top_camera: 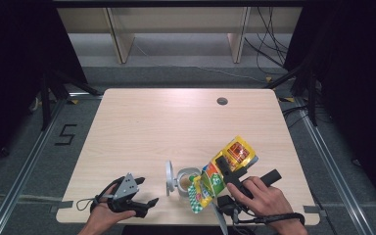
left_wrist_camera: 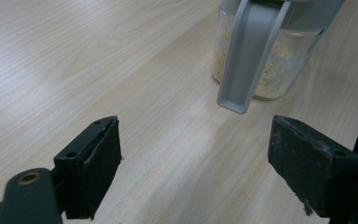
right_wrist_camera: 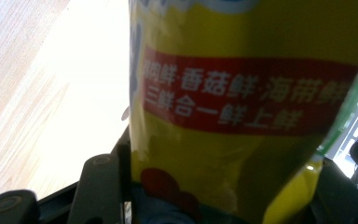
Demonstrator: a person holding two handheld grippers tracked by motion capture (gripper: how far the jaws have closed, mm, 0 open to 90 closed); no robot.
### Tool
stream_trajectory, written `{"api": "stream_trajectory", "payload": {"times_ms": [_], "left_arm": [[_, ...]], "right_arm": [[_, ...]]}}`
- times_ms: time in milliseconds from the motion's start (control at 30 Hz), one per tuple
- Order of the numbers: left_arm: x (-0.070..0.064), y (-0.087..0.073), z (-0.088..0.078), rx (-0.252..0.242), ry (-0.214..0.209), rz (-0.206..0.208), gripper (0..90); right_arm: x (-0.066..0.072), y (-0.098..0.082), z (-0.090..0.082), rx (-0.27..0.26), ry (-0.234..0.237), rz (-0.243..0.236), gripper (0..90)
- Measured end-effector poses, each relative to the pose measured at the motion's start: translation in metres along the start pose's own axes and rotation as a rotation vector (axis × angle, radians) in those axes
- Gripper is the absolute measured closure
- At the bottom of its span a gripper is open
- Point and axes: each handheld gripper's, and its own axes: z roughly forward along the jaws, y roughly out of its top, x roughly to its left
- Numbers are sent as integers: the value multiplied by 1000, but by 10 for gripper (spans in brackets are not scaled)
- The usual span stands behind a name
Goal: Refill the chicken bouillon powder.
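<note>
A clear glass jar with pale granules in its bottom stands near the table's front edge, its grey lid flipped open to the left. My right gripper is shut on a yellow seasoning bag, which slants down-left with its lower end at the jar's right rim. In the right gripper view the bag sits between the jaws. My left gripper rests at the front left, open with nothing in it, pointing at the jar and the hanging lid.
The wooden table has a round cable hole at the back right. Beyond the table's far edge stand wooden shelf legs with loose cables on the floor. Dark frames stand on both sides.
</note>
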Motion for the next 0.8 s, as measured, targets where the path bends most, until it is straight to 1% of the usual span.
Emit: {"api": "stream_trajectory", "payload": {"times_ms": [33,100,133,167,200,233,333,367,400,433,467,500,567,600,633,667,700,733,767,800], "left_arm": [[1,0,0,-3,-7,10,168],[0,0,0,-3,-5,4,168],[1,1,0,-3,-5,21,168],[0,0,0,-10,-10,9,168],[0,0,0,-15,-4,16,168],[-1,0,0,-16,-4,-5,168],[0,0,-1,-15,-1,-2,168],[0,0,-1,-10,-6,-13,168],[0,0,-1,-10,-5,-12,168],[0,0,-1,-9,-1,-6,168],[0,0,0,-14,-8,6,168],[1,0,-1,-4,-5,12,168],[1,0,-1,-1,-4,13,168],[1,0,-1,-1,-1,15,168],[1,0,-1,-9,-4,12,168],[0,0,-1,-9,-1,-4,168],[0,0,-1,-9,0,-2,168],[0,0,-1,-6,2,1,168],[-1,0,0,-10,-8,-6,168],[1,0,-1,-8,-8,20,168]], "right_arm": [[0,0,0,-2,-1,1,480],[-1,1,0,-3,1,-3,480],[-1,1,0,-4,0,-3,480],[-2,1,0,-5,-2,-2,480],[-2,1,0,-4,-4,-2,480],[-2,1,0,-1,-5,-5,480],[-1,1,-1,-5,-1,-1,480],[-1,1,0,-1,-1,-1,480],[0,2,-1,6,4,20,480],[0,1,0,-2,4,0,480],[0,1,-1,-5,0,6,481],[-2,1,0,-7,-2,-6,480],[-1,2,0,-3,-1,1,480],[-1,2,0,-6,0,-4,480],[1,3,-1,1,3,33,480],[1,3,-1,0,4,32,481],[-1,2,0,-8,-4,-5,480],[-1,2,-1,-5,-2,-4,480],[-2,2,-1,-7,-1,-3,481],[-2,2,-1,-12,-5,-6,480]]}}
